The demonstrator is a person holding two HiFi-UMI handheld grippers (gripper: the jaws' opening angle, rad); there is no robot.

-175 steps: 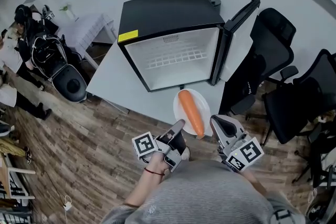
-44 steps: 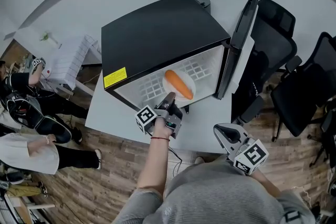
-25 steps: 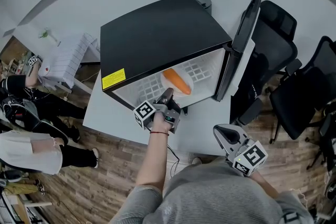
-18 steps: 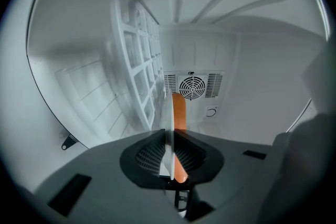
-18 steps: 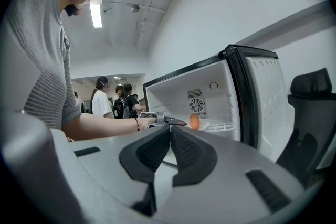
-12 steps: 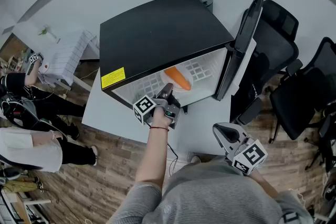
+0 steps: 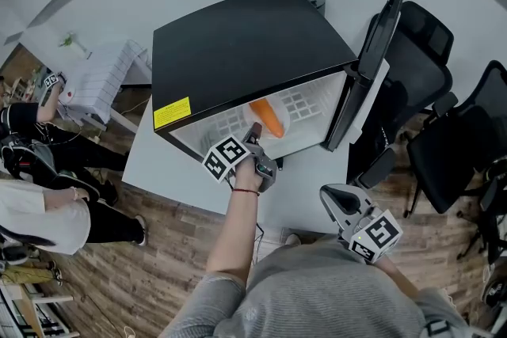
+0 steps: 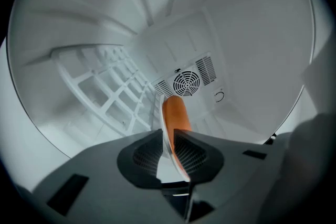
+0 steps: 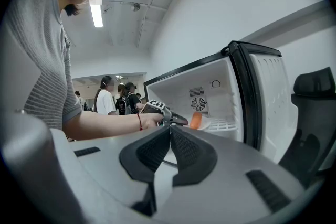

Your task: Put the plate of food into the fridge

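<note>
A white plate (image 8: 167,165) with an orange carrot (image 8: 176,113) on it is held inside the open black fridge (image 7: 245,43), over its white wire shelf (image 8: 113,97). My left gripper (image 8: 168,135) is shut on the plate's near rim. From the head view the left gripper (image 7: 255,140) reaches into the fridge mouth, and the carrot (image 7: 267,117) shows just past it. My right gripper (image 9: 170,134) is shut with nothing in it and hangs back near my body (image 7: 337,202). In the right gripper view the carrot (image 9: 195,120) and the plate (image 9: 206,122) sit inside the fridge.
The fridge door (image 7: 376,51) stands open to the right. The fridge rests on a white table (image 7: 309,178). Black office chairs (image 7: 412,59) crowd the right side. People (image 7: 32,170) stand at the far left. A round fan vent (image 8: 186,81) marks the fridge's rear wall.
The plate with the carrot was on the table before the fridge; the left gripper has carried it in and pushed it deeper. The right gripper has stayed put.
</note>
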